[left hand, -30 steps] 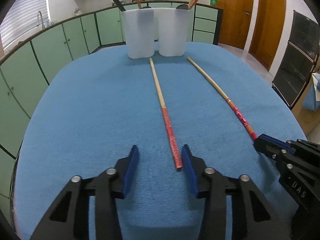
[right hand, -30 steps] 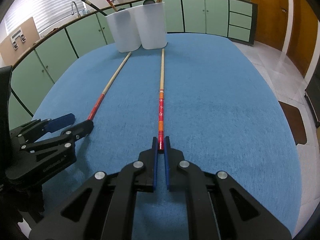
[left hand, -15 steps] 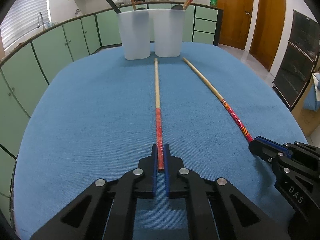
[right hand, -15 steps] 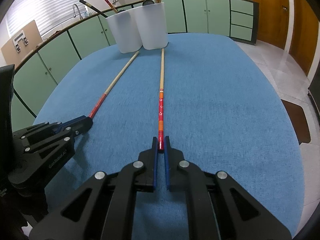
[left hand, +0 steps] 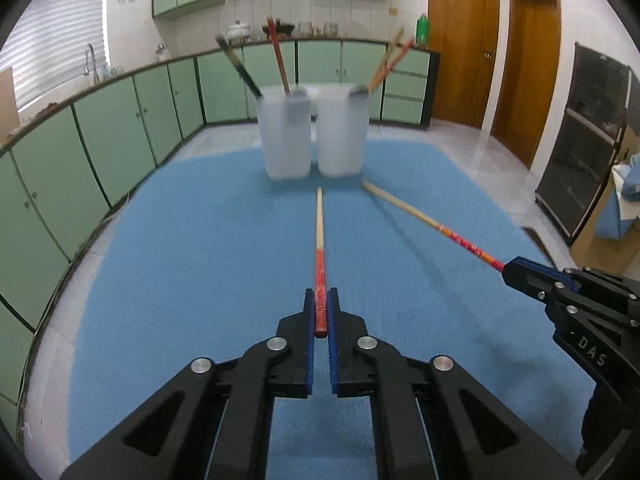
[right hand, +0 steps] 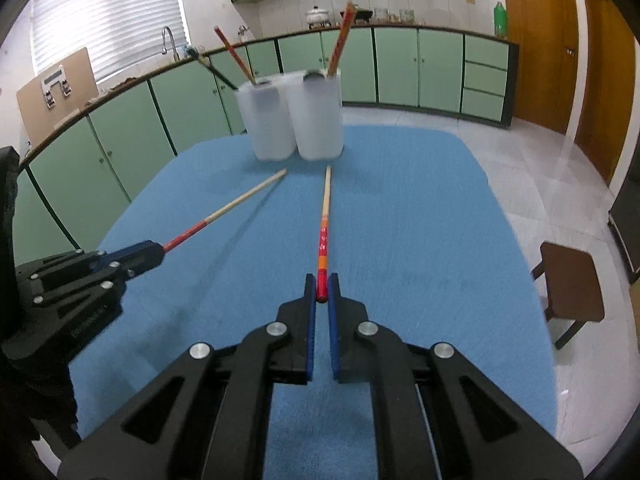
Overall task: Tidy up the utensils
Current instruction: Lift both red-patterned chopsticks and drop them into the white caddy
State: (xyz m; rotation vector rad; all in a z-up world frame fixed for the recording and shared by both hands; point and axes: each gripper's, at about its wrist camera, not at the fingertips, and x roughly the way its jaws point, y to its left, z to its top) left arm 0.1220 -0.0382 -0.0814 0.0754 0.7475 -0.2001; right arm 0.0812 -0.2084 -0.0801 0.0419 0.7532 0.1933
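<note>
Red-ended chopsticks, one clamped in each gripper.
Left gripper [left hand: 320, 312] pinches the left chopstick [left hand: 319, 240]; right gripper [right hand: 321, 292] pinches the right chopstick [right hand: 325, 216]; both point toward white cups [left hand: 312, 136] over blue tablecloth [left hand: 200, 260].

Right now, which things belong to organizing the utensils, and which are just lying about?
Job:
left gripper, shut on a red-handled bamboo chopstick
right gripper, shut on a red-and-orange-handled chopstick
two translucent white plastic cups

Lying about:
brown wooden stool
green bottle
</note>
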